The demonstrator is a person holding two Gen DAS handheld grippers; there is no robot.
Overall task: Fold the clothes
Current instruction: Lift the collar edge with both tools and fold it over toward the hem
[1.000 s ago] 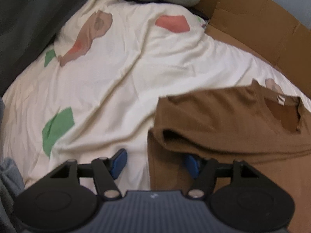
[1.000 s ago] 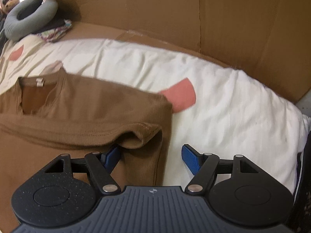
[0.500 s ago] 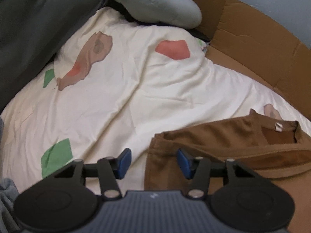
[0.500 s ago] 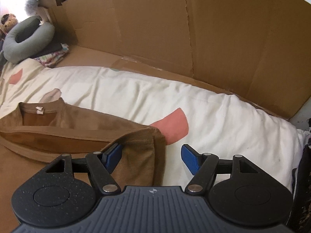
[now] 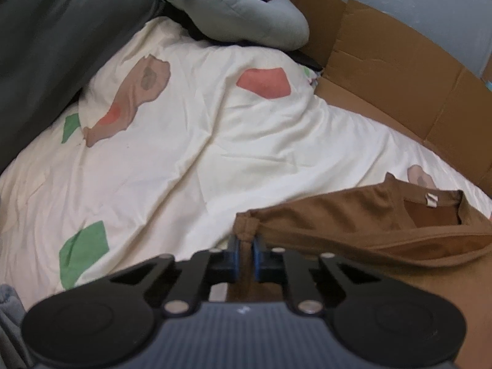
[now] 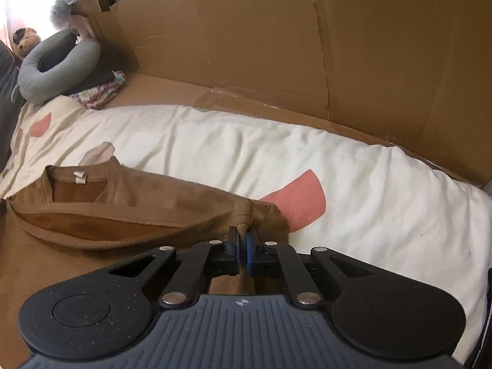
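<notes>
A flattened cardboard box (image 6: 307, 61) stands folded up as a wall along the far edge of the bed; nothing is seen inside it, and a cream duvet (image 5: 184, 160) printed with red, green and tan patches lies against its lower flap. At the far corner a grey neck pillow (image 6: 58, 67) rests on a small stack of folded cloth (image 6: 98, 92), with a soft toy just behind it.

A brown T-shirt (image 6: 129, 196) lies on the duvet, its neckline with a small white tag facing up and its body spreading toward the cameras.

The left gripper (image 5: 245, 247) has just been closing, and its blue pads (image 5: 234, 250) now pinch a bunched fold at the shirt's left corner, with only the cloth's thickness between them. The right gripper (image 6: 243, 243) has likewise just closed, and its blue pads (image 6: 249, 253) clamp the gathered fabric at the opposite corner. Between the two grips the shirt's upper layer hangs in a shallow sag, slightly lifted off the layer beneath.
</notes>
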